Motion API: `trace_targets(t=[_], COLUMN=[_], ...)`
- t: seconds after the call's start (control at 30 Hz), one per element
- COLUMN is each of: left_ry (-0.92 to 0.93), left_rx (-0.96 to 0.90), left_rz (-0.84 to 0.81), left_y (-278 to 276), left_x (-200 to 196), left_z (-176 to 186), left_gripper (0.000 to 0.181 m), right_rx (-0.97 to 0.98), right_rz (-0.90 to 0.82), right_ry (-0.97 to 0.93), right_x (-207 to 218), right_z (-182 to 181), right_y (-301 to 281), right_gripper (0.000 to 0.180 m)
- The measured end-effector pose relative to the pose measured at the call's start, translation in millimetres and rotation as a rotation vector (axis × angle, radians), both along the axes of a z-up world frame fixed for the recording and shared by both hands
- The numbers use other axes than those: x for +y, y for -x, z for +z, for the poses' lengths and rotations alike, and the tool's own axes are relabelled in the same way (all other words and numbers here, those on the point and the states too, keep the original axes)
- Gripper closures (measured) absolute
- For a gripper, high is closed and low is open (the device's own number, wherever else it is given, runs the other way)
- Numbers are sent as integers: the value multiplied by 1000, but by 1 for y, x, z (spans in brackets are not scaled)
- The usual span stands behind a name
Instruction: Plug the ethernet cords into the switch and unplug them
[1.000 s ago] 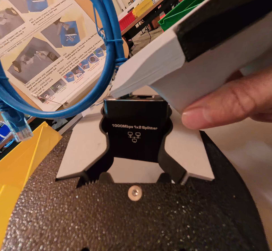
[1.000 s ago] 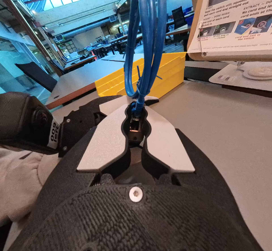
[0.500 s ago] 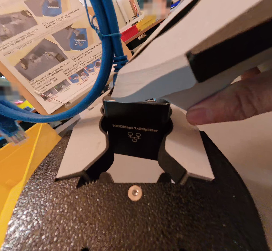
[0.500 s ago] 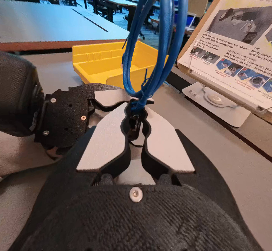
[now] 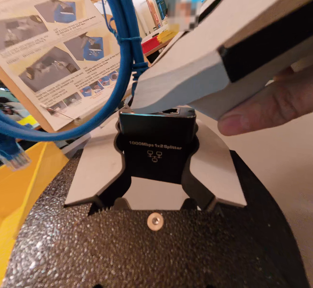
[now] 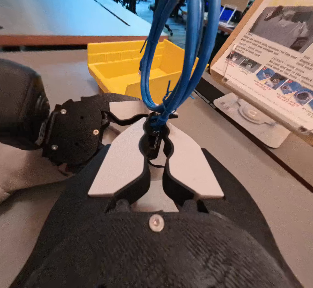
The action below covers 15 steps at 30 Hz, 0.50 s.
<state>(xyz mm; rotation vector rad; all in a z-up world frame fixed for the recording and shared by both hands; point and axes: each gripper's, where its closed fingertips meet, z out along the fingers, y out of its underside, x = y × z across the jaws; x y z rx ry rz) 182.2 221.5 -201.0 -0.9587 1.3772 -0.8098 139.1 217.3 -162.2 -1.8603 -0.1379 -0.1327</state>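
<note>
the left gripper (image 5: 156, 137) has its jaws clamped on the two sides of a small black switch (image 5: 157, 146), which sits upright between them with its port face turned away from the camera. the right gripper (image 6: 156, 127) comes in from above and to the right, its jaws closed around the plug end of a coiled blue ethernet cord (image 6: 189, 46), right at the left-hand port of the switch; whether the plug is fully seated cannot be told. a second port (image 5: 172, 110) shows open beside it. the cord's loops, bound with blue ties, rise above both grippers, and its free plug (image 5: 16, 158) dangles at the left over a yellow bin (image 6: 118, 66). a person's thumb (image 5: 264, 110) presses under the right gripper. the bin stands on the grey tabletop (image 6: 237, 161) near its far edge, and an instruction sheet on a tilted stand (image 6: 271, 56) stands at the right edge.
</note>
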Motion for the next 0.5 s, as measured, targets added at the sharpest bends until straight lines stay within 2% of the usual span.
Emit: trace_targets(t=[0.17,0.33,0.4,0.5], left_ry=[78,114,36,-64], left_rx=[-3,-12,-30,-23], left_rz=[-45,-64,-21,15], left_y=[1,2,4,4], left_x=[-4,-5,0,2], left_z=[0,1,5,5], left_gripper=[105,104,104,105], right_rx=[-189,-247,-157,99], right_rz=[6,32,53,66], right_ry=[72,108,80,-23], right_x=[0,2,2,-2], right_z=[1,2,4,3], right_y=[2,3,5,4], right_gripper=[163,163,163,164])
